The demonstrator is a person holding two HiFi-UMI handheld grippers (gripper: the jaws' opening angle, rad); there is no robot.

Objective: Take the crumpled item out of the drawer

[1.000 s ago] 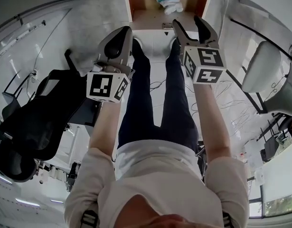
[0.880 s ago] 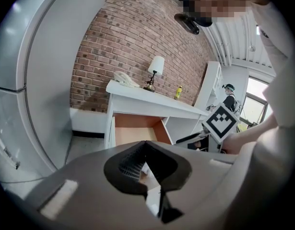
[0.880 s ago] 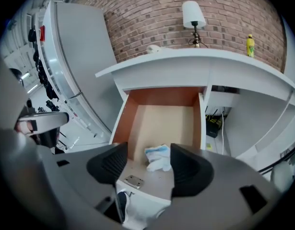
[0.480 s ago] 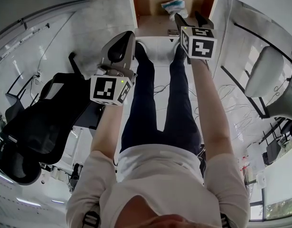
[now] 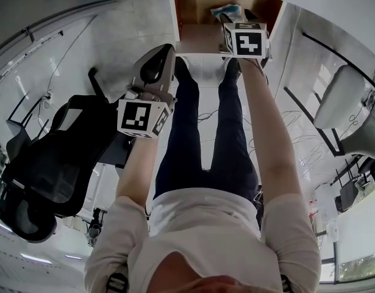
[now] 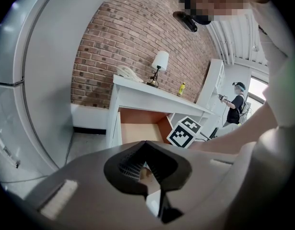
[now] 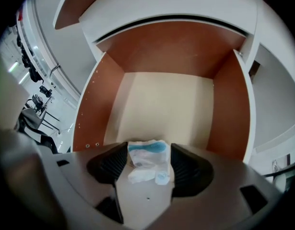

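Note:
The crumpled item point(image 5: 227, 9) is a white and blue wad lying in the open wooden drawer point(image 5: 188, 39). In the right gripper view the crumpled item point(image 7: 146, 160) lies on the drawer floor point(image 7: 161, 104) near its front, between the two dark pads. My right gripper point(image 7: 147, 150) is open, with one jaw on each side of the wad. From the head view, my right gripper point(image 5: 236, 16) reaches over the drawer's front edge. My left gripper point(image 5: 165, 50) hangs lower left, outside the drawer, shut and empty. In its own view my left gripper point(image 6: 146, 145) points toward the drawer point(image 6: 137, 132).
A black office chair point(image 5: 53, 157) stands left of the person's legs and a white chair point(image 5: 338, 93) at the right. On the white desk point(image 6: 152, 96) stand a lamp point(image 6: 160, 62) and a yellow bottle point(image 6: 182, 88). Another person point(image 6: 237, 102) stands far back.
My right gripper has moved forward over the drawer's front edge until its jaws flank the crumpled item. The left gripper has barely shifted.

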